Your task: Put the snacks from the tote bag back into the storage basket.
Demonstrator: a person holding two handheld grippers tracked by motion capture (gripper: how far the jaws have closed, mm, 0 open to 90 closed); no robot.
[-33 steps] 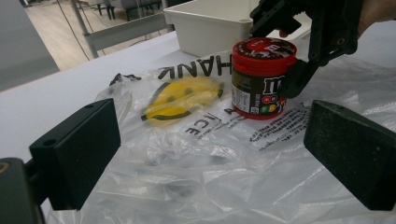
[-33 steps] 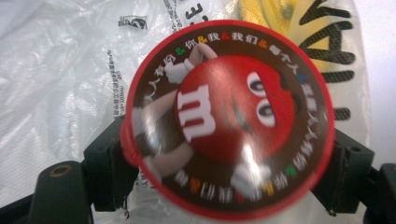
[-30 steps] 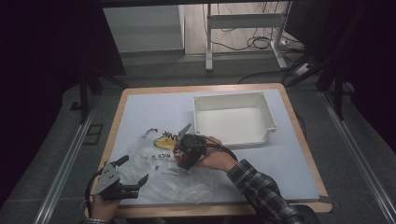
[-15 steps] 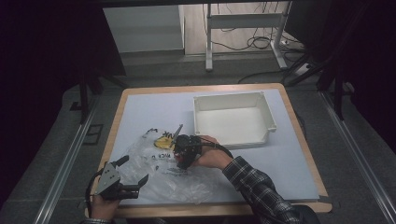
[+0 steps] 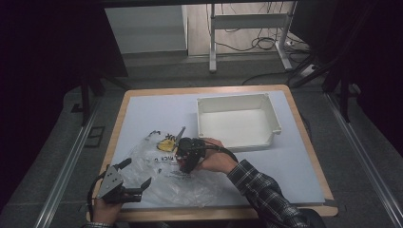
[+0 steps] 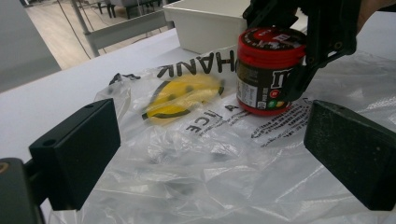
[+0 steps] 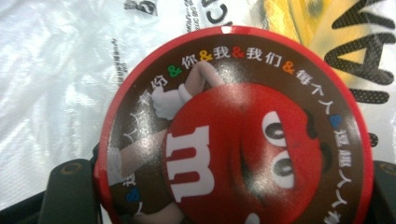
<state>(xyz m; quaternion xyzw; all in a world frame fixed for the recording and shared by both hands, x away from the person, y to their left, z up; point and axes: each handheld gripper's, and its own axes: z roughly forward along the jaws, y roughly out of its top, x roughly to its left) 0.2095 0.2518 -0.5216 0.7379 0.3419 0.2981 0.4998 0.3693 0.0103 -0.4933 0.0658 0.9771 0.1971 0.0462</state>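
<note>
A squat jar with a red lid (image 7: 233, 130) and a brown label (image 6: 264, 70) stands upright on a clear plastic bag (image 5: 161, 178) printed with a yellow smiley (image 6: 184, 95). My right gripper (image 5: 187, 154) comes down over the jar. Its jaws have just been closing and now press on the jar's sides below the lid. My left gripper (image 5: 137, 172) rests low at the bag's near left corner. It is open, with only crumpled bag (image 6: 196, 158) between its pads (image 6: 77, 149), and it points toward the jar.
A white rectangular bin (image 5: 273, 116) stands on the pale table mat (image 5: 290, 161) at the back right, just beyond the jar (image 6: 205, 21). Dark floor, metal rails and a desk frame surround the table.
The right gripper has edged slightly left over the bag. The left gripper has stayed where it was.
</note>
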